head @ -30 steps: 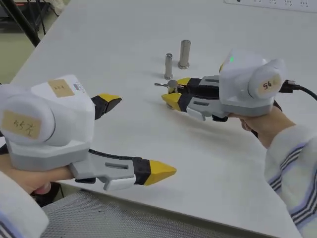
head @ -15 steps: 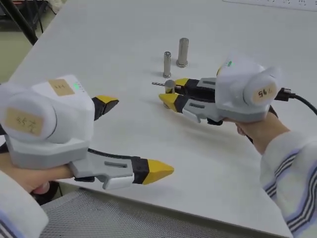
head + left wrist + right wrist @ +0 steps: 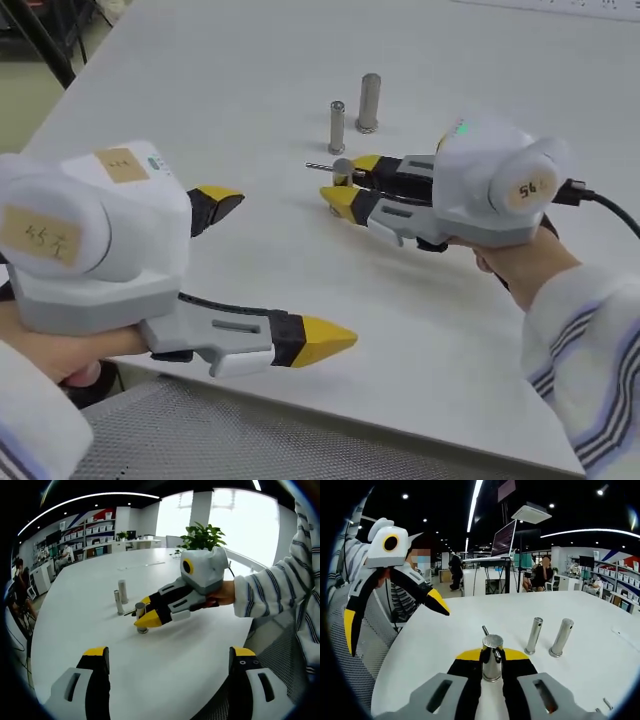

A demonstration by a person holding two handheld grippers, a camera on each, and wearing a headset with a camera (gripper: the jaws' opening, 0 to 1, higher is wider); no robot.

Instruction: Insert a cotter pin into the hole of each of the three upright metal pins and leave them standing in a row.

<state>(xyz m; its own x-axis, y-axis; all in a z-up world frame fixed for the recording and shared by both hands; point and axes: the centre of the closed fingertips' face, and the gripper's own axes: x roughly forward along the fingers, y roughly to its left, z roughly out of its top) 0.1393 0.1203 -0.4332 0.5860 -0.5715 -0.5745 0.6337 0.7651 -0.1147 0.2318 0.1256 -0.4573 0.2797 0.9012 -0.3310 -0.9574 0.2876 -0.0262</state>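
– pins, where are they?
– two stand upright on the white desk (image 3: 200, 80), close together but not touching: a slim silver metal pin (image 3: 337, 124) and, just behind it, a thicker, taller silver metal pin (image 3: 370, 102). a third, stubby silver metal pin (image 3: 342, 168) is near them, on the person's side.
– and the right hand-held gripper (image 3: 348, 182)?
– its yellow-tipped jaws are pressed onto that stubby pin, pinching it upright. the left gripper view shows the pin's foot down at the desk. a thin silver cotter pin (image 3: 320, 167) sticks out sideways near the pin's top, toward the person's left.
– through the hole?
– it looks so, though the hole itself is too small to see.
– left hand-held gripper (image 3: 280, 268)?
– spread wide, nothing between its jaws, held over the near desk edge, well apart from the pins.
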